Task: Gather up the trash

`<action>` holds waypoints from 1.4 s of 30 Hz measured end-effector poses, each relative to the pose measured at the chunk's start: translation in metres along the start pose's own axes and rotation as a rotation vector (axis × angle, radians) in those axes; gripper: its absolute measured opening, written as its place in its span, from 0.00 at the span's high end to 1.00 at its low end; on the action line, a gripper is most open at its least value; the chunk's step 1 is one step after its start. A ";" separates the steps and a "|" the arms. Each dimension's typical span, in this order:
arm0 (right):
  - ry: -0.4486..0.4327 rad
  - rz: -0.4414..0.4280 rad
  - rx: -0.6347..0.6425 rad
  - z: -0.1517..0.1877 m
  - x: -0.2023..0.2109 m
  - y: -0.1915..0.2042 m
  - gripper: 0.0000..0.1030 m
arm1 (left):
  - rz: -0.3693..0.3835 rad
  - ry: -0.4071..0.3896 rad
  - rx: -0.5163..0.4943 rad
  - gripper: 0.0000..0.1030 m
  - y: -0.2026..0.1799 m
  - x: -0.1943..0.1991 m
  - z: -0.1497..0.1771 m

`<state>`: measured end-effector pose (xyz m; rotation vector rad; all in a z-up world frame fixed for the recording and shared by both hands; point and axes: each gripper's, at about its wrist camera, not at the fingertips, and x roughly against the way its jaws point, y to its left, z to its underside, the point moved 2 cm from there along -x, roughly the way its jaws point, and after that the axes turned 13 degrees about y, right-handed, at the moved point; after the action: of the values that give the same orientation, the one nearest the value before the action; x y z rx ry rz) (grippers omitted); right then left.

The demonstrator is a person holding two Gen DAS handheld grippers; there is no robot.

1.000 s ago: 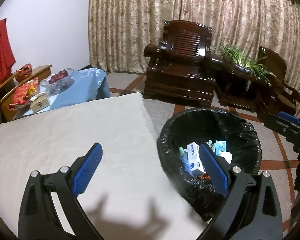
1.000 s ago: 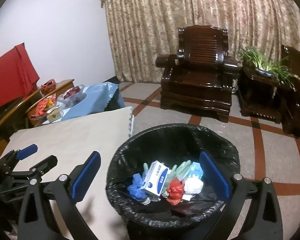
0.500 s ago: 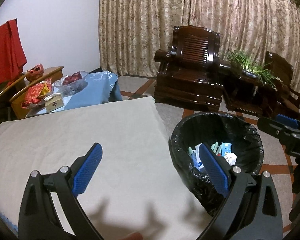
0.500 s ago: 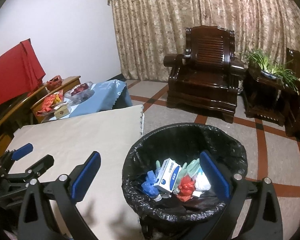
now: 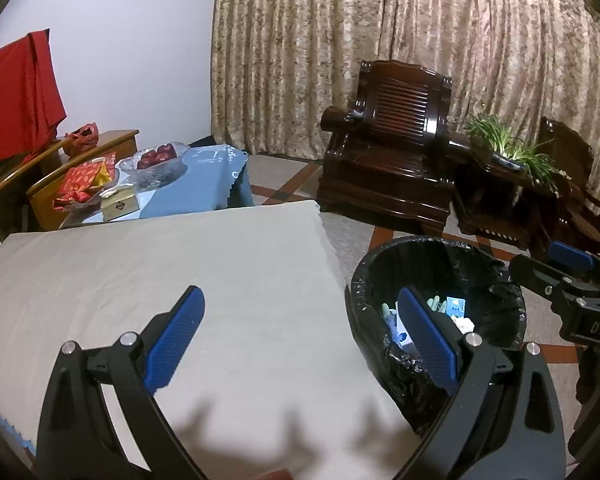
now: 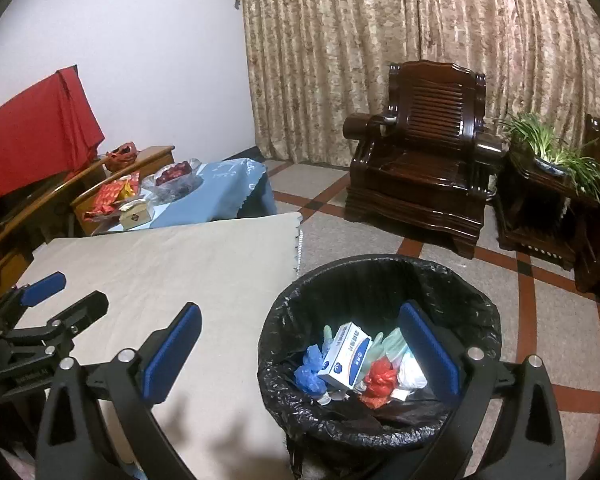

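We hold the left gripper (image 5: 300, 336) with its jaws spread and empty over the beige cloth-covered table (image 5: 172, 264). The right gripper (image 6: 300, 350) is likewise spread and empty above the black-lined bin (image 6: 380, 280) just beside the table. Inside lie a white box (image 6: 346, 354) and crumpled trash (image 6: 378, 380). Beyond stands a dark wooden armchair (image 6: 424, 152).

Sitting room ahead of me

Patterned beige curtains (image 6: 420, 40) hang behind a dark carved wooden armchair (image 6: 424, 168); a white wall (image 6: 140, 40) stands to my left, and tiled floor with red-brown stripes (image 6: 540, 320) runs past a potted plant (image 6: 560, 156).
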<state>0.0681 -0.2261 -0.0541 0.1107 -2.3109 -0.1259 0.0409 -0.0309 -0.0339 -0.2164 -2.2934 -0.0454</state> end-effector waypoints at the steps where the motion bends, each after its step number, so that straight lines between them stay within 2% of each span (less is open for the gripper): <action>1: 0.001 0.000 0.001 0.000 0.000 0.001 0.06 | 0.000 0.000 0.002 0.08 0.001 0.000 0.000; 42: 0.004 -0.003 0.013 -0.001 -0.001 0.007 0.06 | -0.006 0.005 0.007 0.08 0.009 -0.001 -0.001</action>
<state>0.0694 -0.2195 -0.0538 0.1211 -2.3075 -0.1126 0.0438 -0.0219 -0.0348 -0.2058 -2.2889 -0.0414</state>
